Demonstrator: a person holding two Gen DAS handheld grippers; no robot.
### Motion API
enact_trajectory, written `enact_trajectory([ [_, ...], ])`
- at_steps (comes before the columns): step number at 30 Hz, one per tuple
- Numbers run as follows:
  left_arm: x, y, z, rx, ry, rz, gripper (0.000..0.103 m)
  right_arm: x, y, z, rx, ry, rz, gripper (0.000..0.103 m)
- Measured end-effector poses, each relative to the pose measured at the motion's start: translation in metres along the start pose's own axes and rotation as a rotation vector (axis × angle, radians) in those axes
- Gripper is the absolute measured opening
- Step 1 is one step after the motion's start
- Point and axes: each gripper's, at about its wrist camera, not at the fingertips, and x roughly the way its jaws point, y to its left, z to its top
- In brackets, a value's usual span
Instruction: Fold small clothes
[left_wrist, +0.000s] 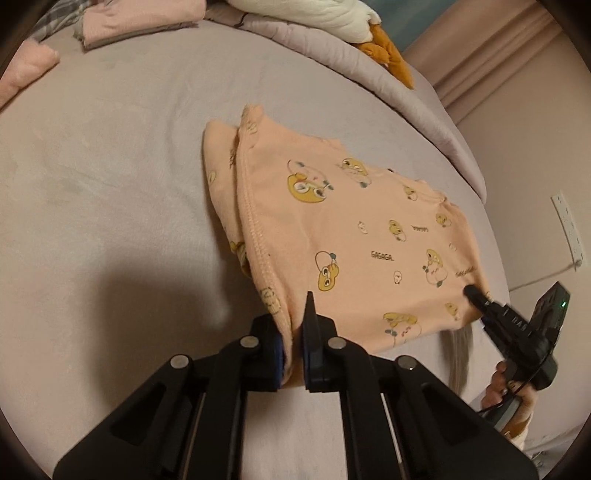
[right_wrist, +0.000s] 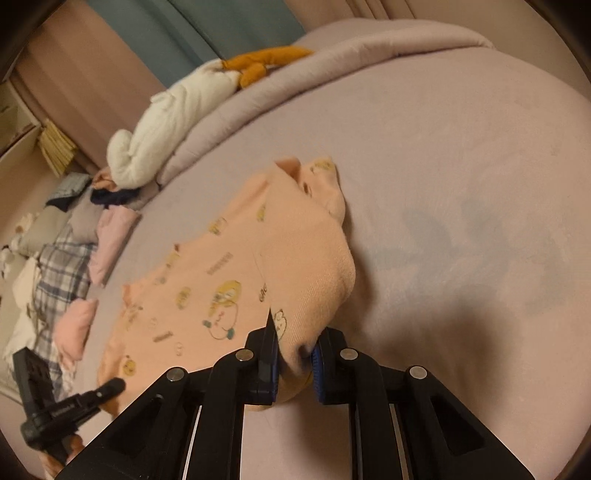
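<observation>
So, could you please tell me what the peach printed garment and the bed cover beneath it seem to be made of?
Peach printed garment: looks like soft cotton knit, matte; fine ribbing and a stitched hem show, and it bunches limply in both grippers.
Bed cover: probably a short-pile fleece or velvety fabric, matte mauve-grey; faint brushed streaks show. Exact fibre can't be told.

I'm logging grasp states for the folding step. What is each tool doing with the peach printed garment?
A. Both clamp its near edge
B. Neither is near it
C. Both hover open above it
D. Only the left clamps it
A: the left tool and the right tool each pinch the near edge of the peach printed garment.
</observation>
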Motion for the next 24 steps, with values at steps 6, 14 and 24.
enact_trajectory([
  [6,-0.010,-0.011,-0.020,0.035,0.031,-0.016,0.007,-0.031,0.006,0.003,-0.057,-0.044,-0.011,0.015],
  [14,-0.005,-0.012,-0.029,0.044,0.049,0.014,0.008,-0.030,0.045,0.012,-0.222,-0.064,-0.037,0.015],
  [24,-0.032,0.005,-0.026,-0.025,0.000,-0.015,0.007,-0.001,0.161,-0.005,-0.609,-0.003,0.121,0.015],
])
